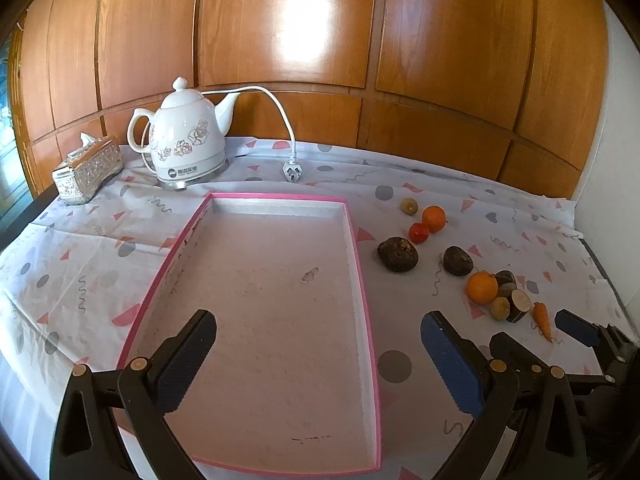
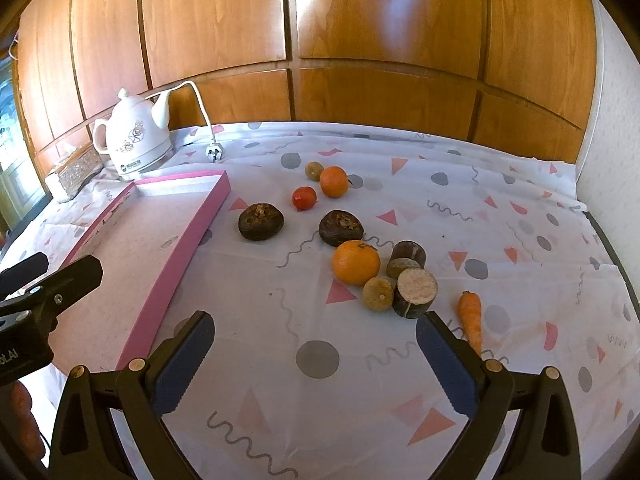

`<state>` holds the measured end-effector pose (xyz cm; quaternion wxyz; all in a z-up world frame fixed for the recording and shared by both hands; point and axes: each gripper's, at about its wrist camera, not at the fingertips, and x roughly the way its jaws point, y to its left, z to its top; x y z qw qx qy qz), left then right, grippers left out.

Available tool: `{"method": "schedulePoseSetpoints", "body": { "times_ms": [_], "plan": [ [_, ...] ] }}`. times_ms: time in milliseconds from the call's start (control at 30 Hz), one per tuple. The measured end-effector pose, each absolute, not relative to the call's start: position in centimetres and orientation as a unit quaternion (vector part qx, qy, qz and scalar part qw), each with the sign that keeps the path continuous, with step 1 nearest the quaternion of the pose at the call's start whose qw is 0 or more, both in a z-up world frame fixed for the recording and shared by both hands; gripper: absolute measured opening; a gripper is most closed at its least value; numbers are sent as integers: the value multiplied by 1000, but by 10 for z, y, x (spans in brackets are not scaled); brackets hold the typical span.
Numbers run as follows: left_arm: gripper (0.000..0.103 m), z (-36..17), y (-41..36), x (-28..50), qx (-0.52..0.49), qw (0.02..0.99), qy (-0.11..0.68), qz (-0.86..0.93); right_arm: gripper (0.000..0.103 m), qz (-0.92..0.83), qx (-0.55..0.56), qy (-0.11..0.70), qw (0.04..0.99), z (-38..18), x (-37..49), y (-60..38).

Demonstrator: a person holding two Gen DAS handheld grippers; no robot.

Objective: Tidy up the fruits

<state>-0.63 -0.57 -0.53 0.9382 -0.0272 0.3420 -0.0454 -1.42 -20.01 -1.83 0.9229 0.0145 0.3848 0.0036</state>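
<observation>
A shallow pink-rimmed tray (image 1: 362,280) lies on the cloth, with nothing in it; its right wall shows in the right wrist view (image 2: 188,248). Right of it lie two oranges (image 2: 356,262) (image 2: 334,181), a red tomato (image 2: 304,198), two dark round fruits (image 2: 261,221) (image 2: 341,227), small brownish fruits (image 2: 378,294), cut dark cylinders (image 2: 414,292) and a small carrot (image 2: 471,316). My left gripper (image 1: 318,336) is open over the tray's near half. My right gripper (image 2: 315,334) is open above bare cloth, just short of the fruit cluster.
A white floral electric kettle (image 1: 186,140) stands at the back left, its cord and plug (image 1: 291,171) lying on the cloth. A silver tissue box (image 1: 88,170) sits left of it. Wooden panelling runs behind the table (image 1: 80,280); a white wall is at right.
</observation>
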Motion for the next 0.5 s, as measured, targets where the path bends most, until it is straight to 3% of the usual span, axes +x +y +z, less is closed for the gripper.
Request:
{"method": "schedulePoseSetpoints", "body": {
  "times_ms": [500],
  "plan": [
    [103,-2,-12,-9,-22,939,339,-49,102,0,17,378,926,-15,-17,-204]
  ]
}}
